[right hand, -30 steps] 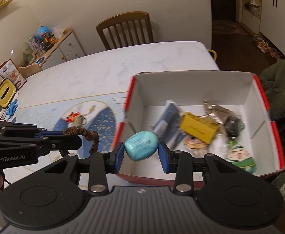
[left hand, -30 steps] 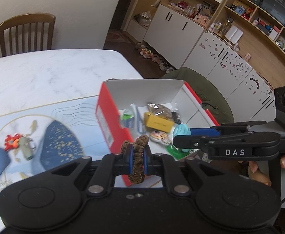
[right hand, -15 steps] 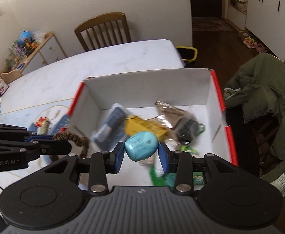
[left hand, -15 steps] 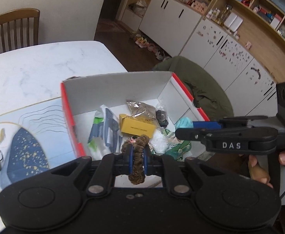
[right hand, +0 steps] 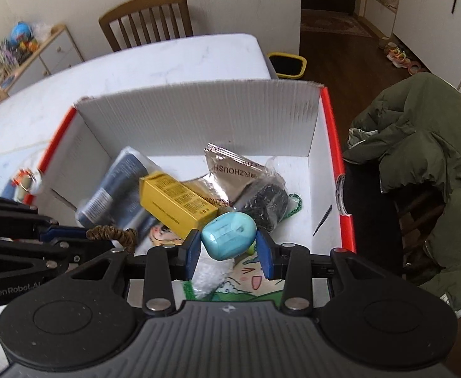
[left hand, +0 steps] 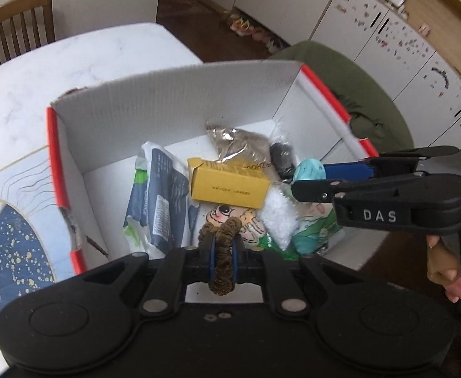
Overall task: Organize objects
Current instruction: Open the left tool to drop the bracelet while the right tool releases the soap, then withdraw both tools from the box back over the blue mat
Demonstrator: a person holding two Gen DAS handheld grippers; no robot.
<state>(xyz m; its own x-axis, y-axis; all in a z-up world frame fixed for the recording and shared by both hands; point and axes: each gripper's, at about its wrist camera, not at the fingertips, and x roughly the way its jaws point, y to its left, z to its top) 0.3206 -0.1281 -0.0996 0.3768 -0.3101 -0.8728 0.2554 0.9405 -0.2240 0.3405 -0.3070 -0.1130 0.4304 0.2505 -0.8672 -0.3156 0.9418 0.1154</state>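
A white box with red edges [left hand: 173, 100] [right hand: 199, 110] stands on the table and holds a yellow carton [left hand: 227, 187] [right hand: 177, 206], a blue pouch [left hand: 161, 201] [right hand: 117, 189], a silver packet [right hand: 233, 170] and other small items. My left gripper [left hand: 222, 253] is shut on a brown hair scrunchie [left hand: 222, 252] [right hand: 113, 233] above the box's near side. My right gripper [right hand: 229, 247] is shut on a pale blue egg-shaped case [right hand: 229, 234] [left hand: 309, 170], also held over the box interior.
A patterned blue mat [left hand: 16, 252] covers the white marble table [right hand: 167, 60] left of the box, with a small red keychain [right hand: 25, 181] on it. A green jacket [right hand: 426, 163] hangs over a chair at the right. A wooden chair [right hand: 145, 15] stands at the far side.
Both grippers have moved rightward and forward from beside the box to above its inside, each keeping its object. The box now fills both views.
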